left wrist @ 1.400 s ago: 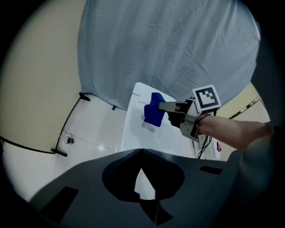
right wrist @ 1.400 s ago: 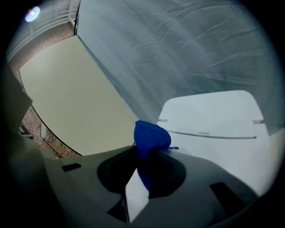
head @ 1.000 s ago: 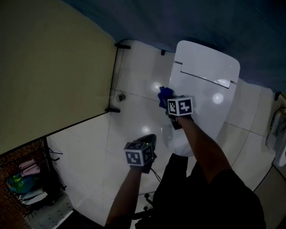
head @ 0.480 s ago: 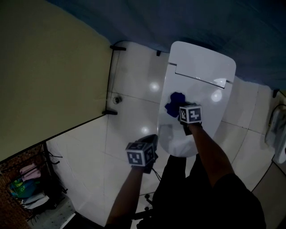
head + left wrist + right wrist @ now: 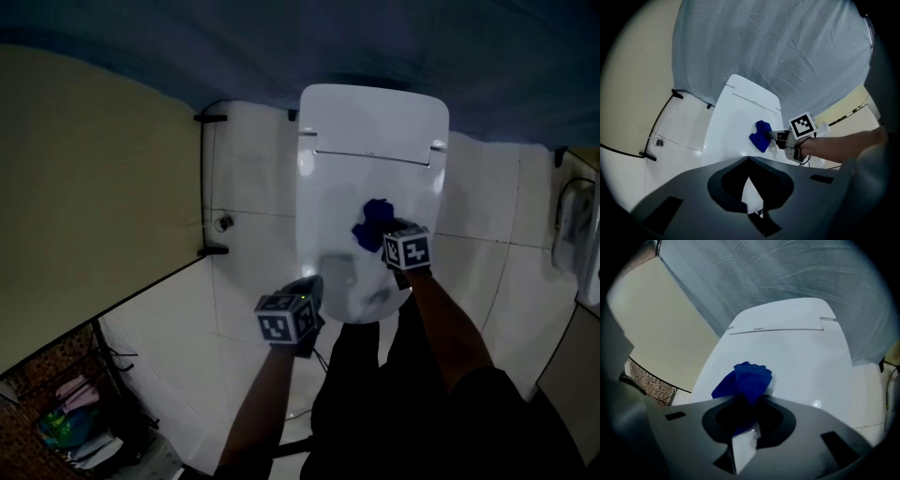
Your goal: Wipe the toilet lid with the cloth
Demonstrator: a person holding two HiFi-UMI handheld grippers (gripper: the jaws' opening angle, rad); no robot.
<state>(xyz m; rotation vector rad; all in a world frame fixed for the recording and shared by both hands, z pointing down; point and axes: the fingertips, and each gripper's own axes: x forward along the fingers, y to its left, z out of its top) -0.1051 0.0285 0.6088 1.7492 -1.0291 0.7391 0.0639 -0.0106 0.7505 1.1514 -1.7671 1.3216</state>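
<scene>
The white toilet lid (image 5: 337,178) lies closed in the middle of the head view, with the cistern top (image 5: 373,117) behind it. A blue cloth (image 5: 373,223) rests bunched on the lid's middle. My right gripper (image 5: 384,234) is shut on the cloth and presses it against the lid. In the right gripper view the cloth (image 5: 747,378) bulges out past the jaws over the lid (image 5: 806,357). My left gripper (image 5: 306,289) hangs shut and empty near the lid's front left edge. From the left gripper view I see the cloth (image 5: 761,136) and the right gripper (image 5: 774,136).
A beige partition (image 5: 84,187) stands at the left, fixed by black brackets (image 5: 213,118). White floor tiles (image 5: 248,272) hold a small drain (image 5: 223,223). A rack with coloured items (image 5: 66,422) sits bottom left. A white fixture (image 5: 574,225) hangs at the right. Grey-blue wall (image 5: 375,47) behind.
My right gripper carried the cloth from the lid's left edge onto the lid's middle. The left gripper stayed in place. The head view swung so the toilet sits more centred.
</scene>
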